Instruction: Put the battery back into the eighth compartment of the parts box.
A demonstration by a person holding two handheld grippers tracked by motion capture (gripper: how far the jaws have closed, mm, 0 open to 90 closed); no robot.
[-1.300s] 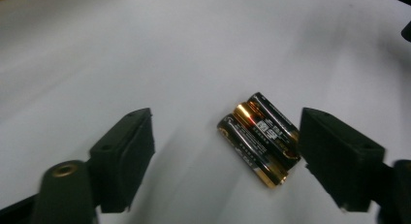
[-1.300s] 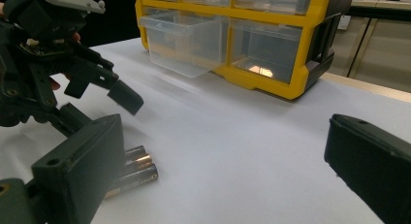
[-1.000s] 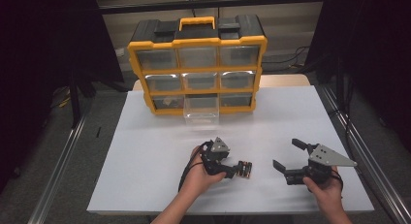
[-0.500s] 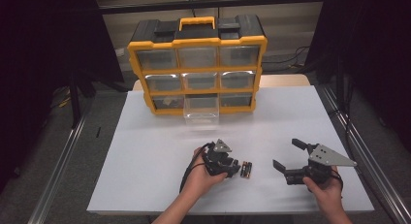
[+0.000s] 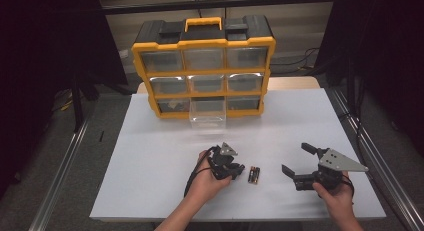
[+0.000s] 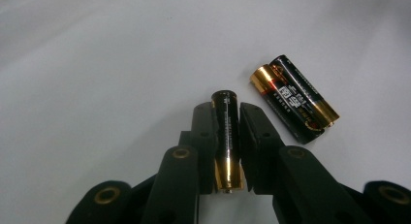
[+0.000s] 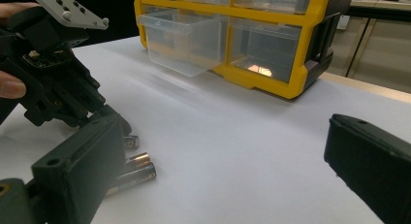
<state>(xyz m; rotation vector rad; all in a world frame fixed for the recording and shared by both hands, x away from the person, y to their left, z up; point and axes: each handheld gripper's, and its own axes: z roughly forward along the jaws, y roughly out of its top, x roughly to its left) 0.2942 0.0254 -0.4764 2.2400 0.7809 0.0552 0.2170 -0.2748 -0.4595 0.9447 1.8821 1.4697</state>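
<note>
Battery point(image 6: 226, 136) clamped between the just-closing jaws of the left hand-held gripper point(image 6: 227, 118) — near the tabletop's point(image 5: 150, 156) front edge; right hand-held gripper point(image 5: 296, 160) gapes apart.

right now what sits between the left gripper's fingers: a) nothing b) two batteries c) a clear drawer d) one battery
d: in the left gripper view the left gripper has just been closing its fingers on a single battery, while the other two batteries lie beside it on the table.
</note>
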